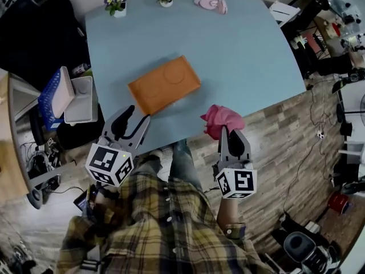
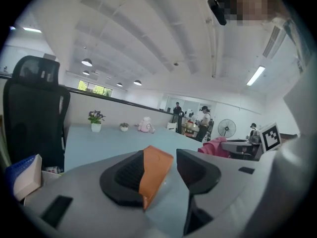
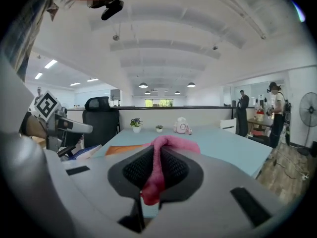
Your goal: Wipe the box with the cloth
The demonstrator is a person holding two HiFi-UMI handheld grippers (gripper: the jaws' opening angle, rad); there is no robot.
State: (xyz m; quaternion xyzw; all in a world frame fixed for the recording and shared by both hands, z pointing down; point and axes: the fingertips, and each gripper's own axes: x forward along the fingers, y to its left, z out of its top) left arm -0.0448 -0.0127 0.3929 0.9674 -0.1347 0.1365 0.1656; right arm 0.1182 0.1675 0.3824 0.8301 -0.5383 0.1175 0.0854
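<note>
Right tongs [image 1: 226, 131] clamp crumpled pink cloth [image 1: 222, 119], near-right of flat orange rectangular box [image 1: 164, 84] on pale blue tabletop [image 1: 245, 50]. Left tongs [image 1: 136, 121] gape empty, nearer, off box's near-left corner. I judge wipe heads forward-left; box's long axis runs near-left to far-right.

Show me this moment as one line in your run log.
left hand-held gripper: open, short of box | right hand-held gripper: shut on cloth | box: flat on table | cloth: off box

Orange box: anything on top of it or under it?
Nothing on top: the orange box shows a bare top face. It lies flat on the blue table, so its underside is covered. The pink cloth is clear of it, in the right hand-held gripper.
</note>
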